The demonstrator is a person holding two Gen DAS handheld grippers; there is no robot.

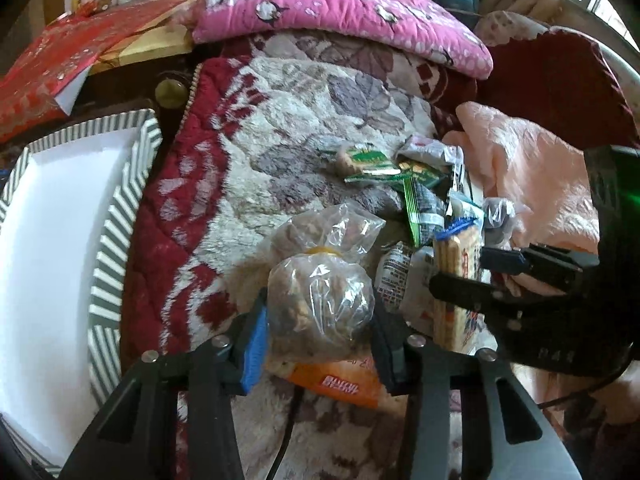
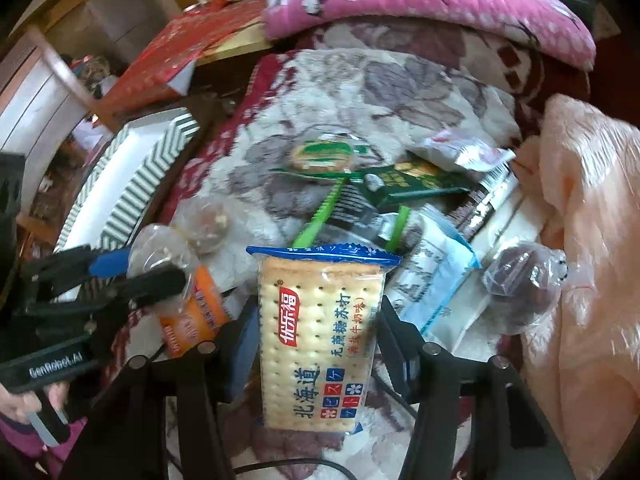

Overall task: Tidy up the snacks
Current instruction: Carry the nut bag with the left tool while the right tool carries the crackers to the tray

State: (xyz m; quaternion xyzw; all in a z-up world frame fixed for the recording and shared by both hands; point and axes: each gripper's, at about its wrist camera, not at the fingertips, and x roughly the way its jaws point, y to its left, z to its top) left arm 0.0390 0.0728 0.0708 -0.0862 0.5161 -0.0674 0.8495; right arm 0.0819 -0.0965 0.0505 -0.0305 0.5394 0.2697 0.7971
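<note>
While left gripper clamps nut bag, right gripper clamps cracker pack.

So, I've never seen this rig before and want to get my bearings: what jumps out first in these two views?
Each gripper has a snack between its fingers: the left gripper around a clear bag of nuts, the right gripper around a cracker pack with a blue top edge. Behind them a heap of small snack packets lies on the flowered blanket, and a striped box, white inside, sits at the left.
</note>
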